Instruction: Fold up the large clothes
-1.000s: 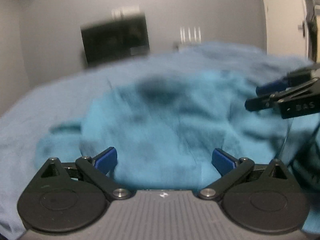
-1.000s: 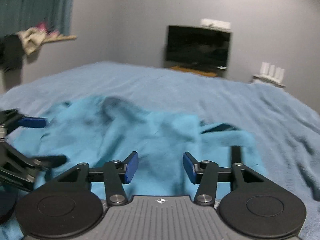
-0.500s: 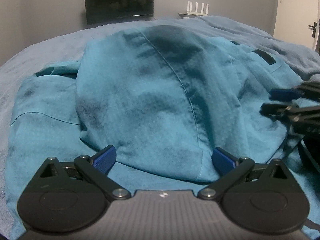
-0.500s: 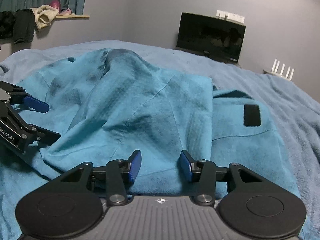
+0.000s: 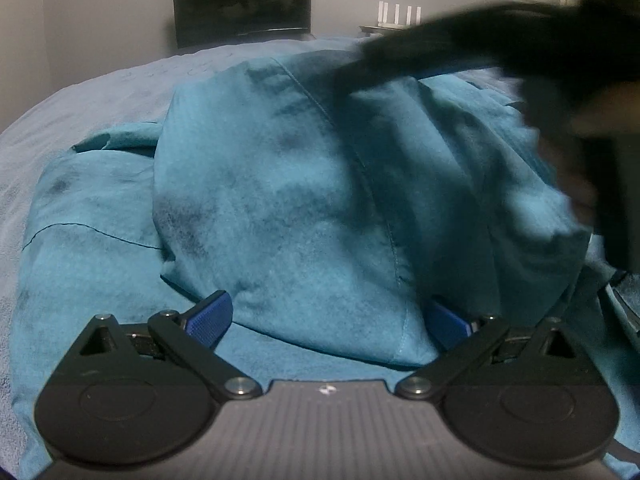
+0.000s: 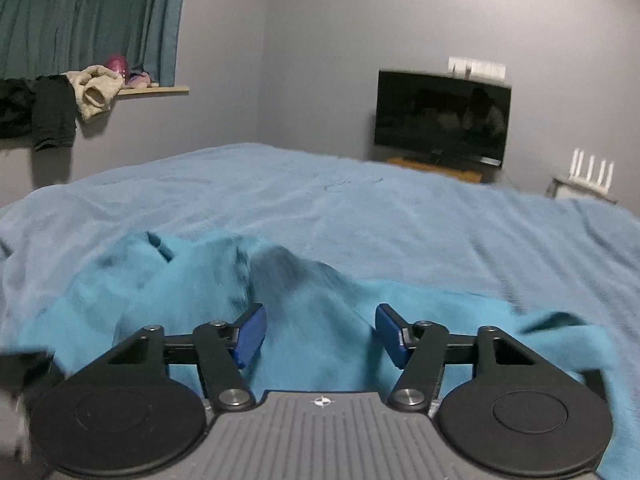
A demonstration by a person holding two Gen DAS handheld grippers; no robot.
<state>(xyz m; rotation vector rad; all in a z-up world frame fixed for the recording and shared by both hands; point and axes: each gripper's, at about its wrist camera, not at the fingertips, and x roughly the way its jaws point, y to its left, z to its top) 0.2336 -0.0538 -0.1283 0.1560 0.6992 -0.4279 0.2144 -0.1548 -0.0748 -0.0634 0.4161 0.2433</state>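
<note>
Spreading wide, the jaws of the left gripper (image 5: 328, 318) stand apart around the near folded edge of one teal, suede-like garment (image 5: 288, 208), its two blue pads (image 5: 210, 316) lying on either side of the fold without pinching it. The right gripper (image 6: 320, 334) also has its jaws apart, the two blue pads (image 6: 250, 334) hovering just above a raised ridge of the same garment (image 6: 304, 304) with cloth showing between them but not clamped. In the left wrist view the right gripper is a dark, blurred shape (image 5: 520, 52) crossing the upper right over the garment.

The garment lies heaped and partly folded over itself on one wide bed covered by a pale blue fleecy blanket (image 6: 360, 208), which stretches away to the far wall and shows soft wrinkles.

Beyond the bed the grey-walled room holds one black flat television (image 6: 442, 120) on a low wooden stand (image 6: 436, 168), and to its right one white router with four upright antennas (image 6: 592, 174). On the left wall one wooden shelf (image 6: 160, 90) sits below one teal curtain (image 6: 92, 16). Draped on that shelf are a cream-coloured cloth (image 6: 94, 90), a black garment (image 6: 54, 114) hanging down, and some pink items (image 6: 120, 68) too small to count.
</note>
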